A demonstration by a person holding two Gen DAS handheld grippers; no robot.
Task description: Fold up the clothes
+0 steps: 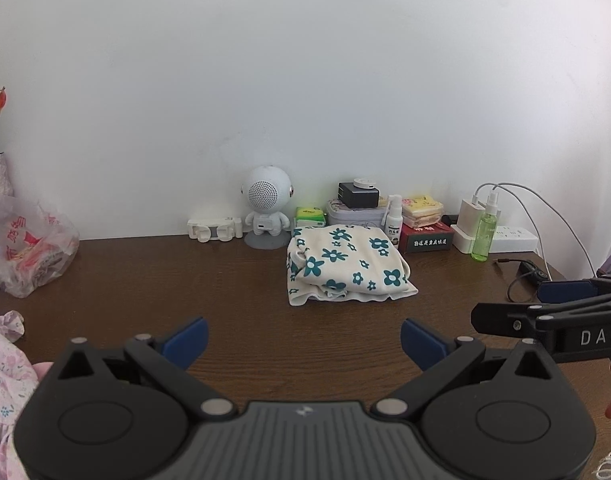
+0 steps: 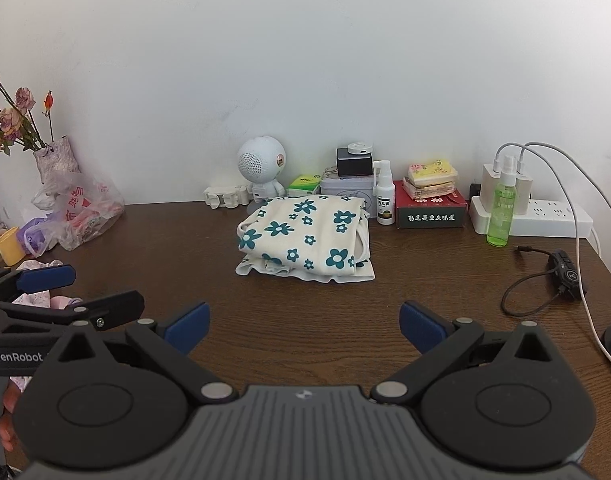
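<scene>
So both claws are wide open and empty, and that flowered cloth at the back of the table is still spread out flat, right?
Not quite. The flowered cloth is not spread flat; it lies folded in a neat stack, as the right wrist view shows. The rest holds: the left claw and right claw are wide open and empty.

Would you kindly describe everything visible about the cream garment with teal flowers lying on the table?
The cream garment with teal flower print looks like soft knit cloth, folded into a compact, roughly rectangular bundle of several layers, with a plain cream hem showing along its near edge. It lies flat on the dark brown wooden table, towards the back near the wall, just in front of a grey tin. Neither gripper touches it.
</scene>
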